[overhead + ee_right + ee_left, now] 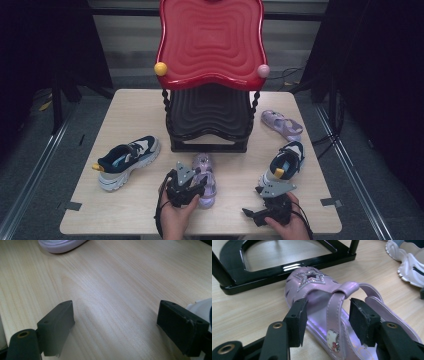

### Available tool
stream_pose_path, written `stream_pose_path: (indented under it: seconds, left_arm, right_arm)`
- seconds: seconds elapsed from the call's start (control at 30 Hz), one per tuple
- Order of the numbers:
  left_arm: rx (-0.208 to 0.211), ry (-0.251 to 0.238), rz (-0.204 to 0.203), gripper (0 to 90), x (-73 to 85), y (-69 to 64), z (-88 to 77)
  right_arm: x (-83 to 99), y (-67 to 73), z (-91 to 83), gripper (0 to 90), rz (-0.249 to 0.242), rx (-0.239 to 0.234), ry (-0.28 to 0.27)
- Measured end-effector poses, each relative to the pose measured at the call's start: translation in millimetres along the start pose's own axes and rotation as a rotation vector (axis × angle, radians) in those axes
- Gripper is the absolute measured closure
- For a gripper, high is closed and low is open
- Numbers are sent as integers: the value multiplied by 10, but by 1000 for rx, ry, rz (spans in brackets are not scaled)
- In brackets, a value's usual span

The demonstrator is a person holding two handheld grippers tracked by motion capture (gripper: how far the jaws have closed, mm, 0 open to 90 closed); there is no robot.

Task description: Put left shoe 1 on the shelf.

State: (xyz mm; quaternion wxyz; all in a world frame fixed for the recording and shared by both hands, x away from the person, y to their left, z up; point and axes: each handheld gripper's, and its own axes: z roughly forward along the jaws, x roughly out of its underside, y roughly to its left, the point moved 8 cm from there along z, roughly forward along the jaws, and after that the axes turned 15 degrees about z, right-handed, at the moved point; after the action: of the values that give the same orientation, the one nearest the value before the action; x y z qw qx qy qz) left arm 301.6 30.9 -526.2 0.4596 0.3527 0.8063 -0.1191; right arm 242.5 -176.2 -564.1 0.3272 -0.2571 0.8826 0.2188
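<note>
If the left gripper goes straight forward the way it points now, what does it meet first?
Most likely the purple sandal: the left gripper stands with its open jaws on either side of the sandal's strap. Beyond the toe lies the rack's black base.

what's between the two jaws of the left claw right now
The middle strap of the purple sandal runs up between the jaws of the left claw; in the left gripper view the pads stand either side of it with gaps, not yet pressing.

Sandal [204, 181] before rack [209, 120]; sneaker [127, 161] left, second sneaker [283, 166] right.
</note>
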Motion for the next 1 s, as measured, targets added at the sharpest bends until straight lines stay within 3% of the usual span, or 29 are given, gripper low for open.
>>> stream_pose_path:
  seconds: [0.2,0.4,1.0]
  left_arm:
    - [-2,-4,0,484,4,-19,28]
    - [-32,-10,7,478,28,-9,60]
    - [-65,-58,-42,487,59,10,106]
  right_arm:
    - [0,0,0,135,0,0,0]
    - [0,0,0,135,0,0,0]
    - [0,0,0,135,0,0,0]
